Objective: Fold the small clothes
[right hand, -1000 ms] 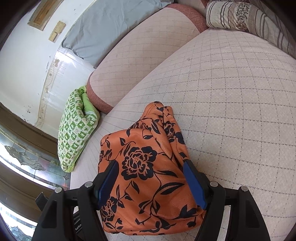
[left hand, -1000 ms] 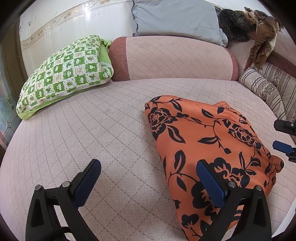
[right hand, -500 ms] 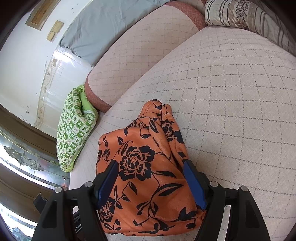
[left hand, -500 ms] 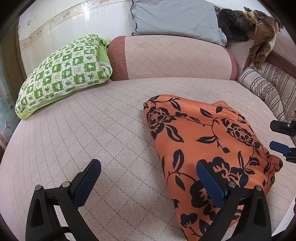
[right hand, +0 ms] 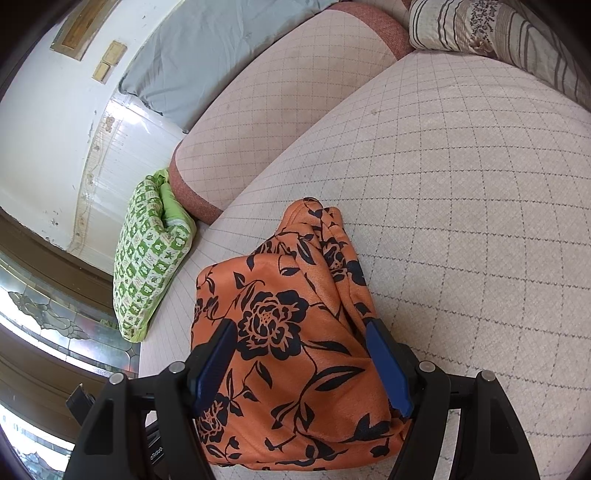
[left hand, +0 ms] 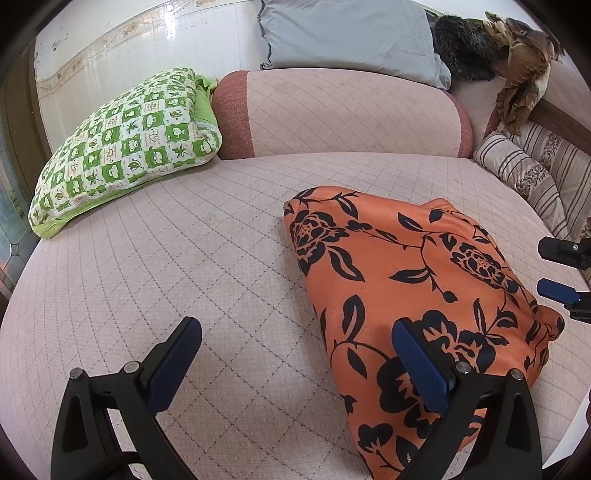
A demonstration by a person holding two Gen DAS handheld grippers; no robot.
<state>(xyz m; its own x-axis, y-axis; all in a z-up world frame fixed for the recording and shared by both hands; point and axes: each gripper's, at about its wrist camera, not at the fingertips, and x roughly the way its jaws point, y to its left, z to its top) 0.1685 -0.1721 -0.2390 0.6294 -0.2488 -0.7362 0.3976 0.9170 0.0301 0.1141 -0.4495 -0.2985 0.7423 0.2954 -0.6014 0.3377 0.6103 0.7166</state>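
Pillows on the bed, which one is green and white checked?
The green checked pillow, lying at the far left beside the pink bolster. The grey pillow is plain and sits behind the bolster; the striped pillow lies at the right.

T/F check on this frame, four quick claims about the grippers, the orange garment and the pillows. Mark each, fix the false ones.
1. Both grippers are open. True: the left gripper and right gripper each show spread fingers with nothing clamped.
2. The orange floral garment hangs in the air. False: it lies bundled on the quilted cushion.
3. The green checked pillow lies on top of the garment. False: it sits apart, against the backrest.
4. A grey pillow rests above the backrest. True.
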